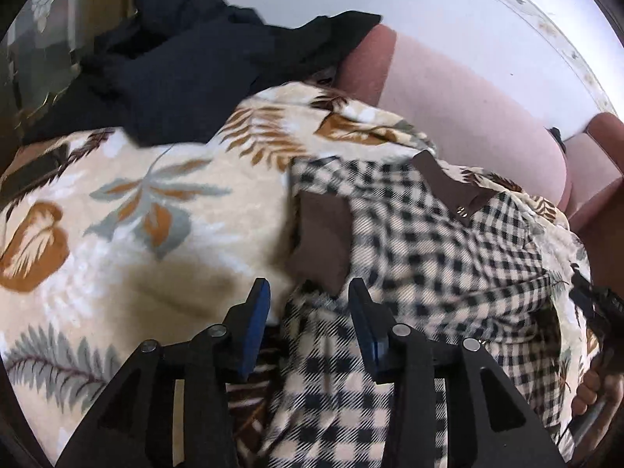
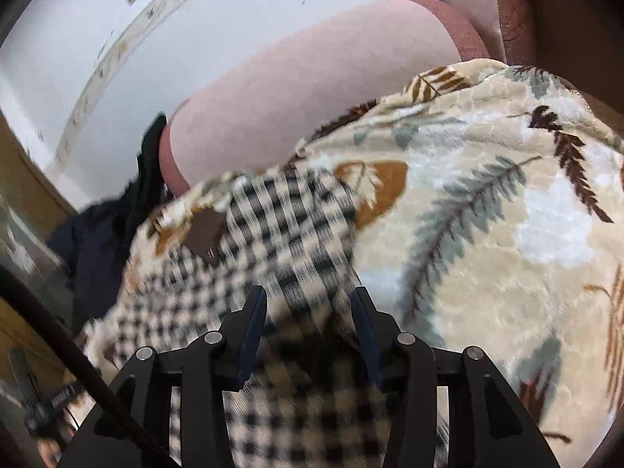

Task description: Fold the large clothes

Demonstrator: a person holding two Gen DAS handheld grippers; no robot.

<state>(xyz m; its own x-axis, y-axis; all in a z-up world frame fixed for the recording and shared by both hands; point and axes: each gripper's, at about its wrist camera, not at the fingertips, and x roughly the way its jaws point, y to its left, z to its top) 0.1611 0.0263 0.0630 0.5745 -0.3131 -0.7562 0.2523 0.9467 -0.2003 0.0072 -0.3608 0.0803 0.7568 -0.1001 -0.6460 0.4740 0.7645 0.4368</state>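
Observation:
A black-and-cream checked garment point(image 1: 429, 241) with brown trim lies rumpled on a leaf-patterned blanket point(image 1: 128, 202). My left gripper point(image 1: 308, 292) is open just above the garment's near left part, its fingers astride the cloth by a brown patch point(image 1: 323, 234). In the right wrist view the same checked garment point(image 2: 280, 226) runs from the middle down under my right gripper point(image 2: 308, 300), which is open with the cloth between and below its fingers. The other gripper and a hand show at the left wrist view's right edge point(image 1: 596, 312).
A dark navy garment point(image 1: 175, 66) is heaped at the far left of the blanket. A pink sofa back point(image 1: 468, 109) rises behind, below a white wall point(image 1: 448, 7). The blanket point(image 2: 507, 202) spreads wide to the right in the right wrist view.

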